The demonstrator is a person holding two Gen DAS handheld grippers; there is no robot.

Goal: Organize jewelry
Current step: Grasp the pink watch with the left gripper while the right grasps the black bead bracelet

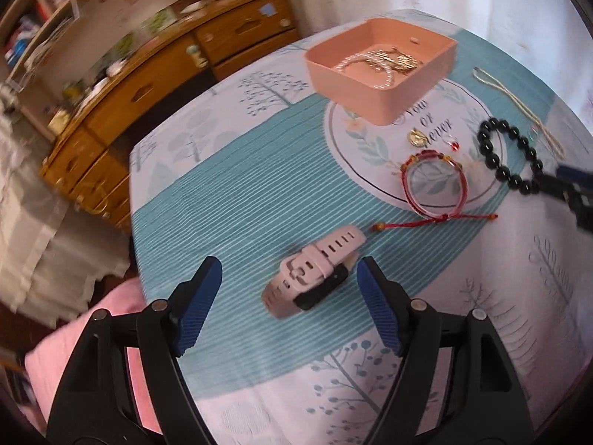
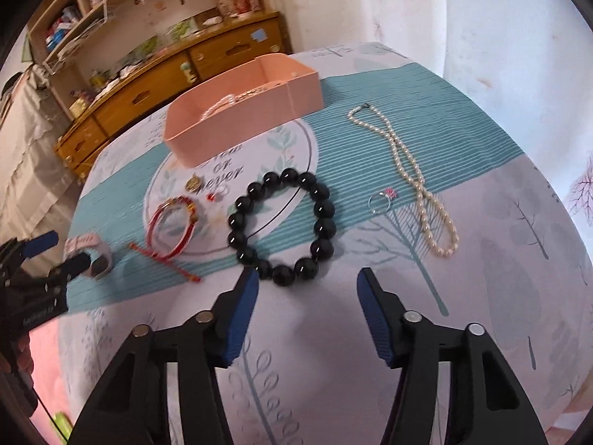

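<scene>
Pink silicone-strapped smartwatch (image 1: pixel 313 276) lay on teal-striped tablecloth (image 1: pixel 229 200), between left gripper (image 1: pixel 289 307) jaws spread apart, untouched, long axis slanting across the gap. Black bead bracelet (image 2: pixel 283 228) just ahead of right gripper (image 2: pixel 307 315), jaws parted, empty.

A wooden dresser (image 2: pixel 155 85) stood behind the tabletop (image 2: pixel 481 296). Cluttered shelves (image 2: pixel 85 3) rose above it. A printed cloth (image 1: pixel 229 200) covered the tabletop.

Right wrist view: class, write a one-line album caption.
Open right gripper nears black bead bracelet beside pearl necklace.
</scene>
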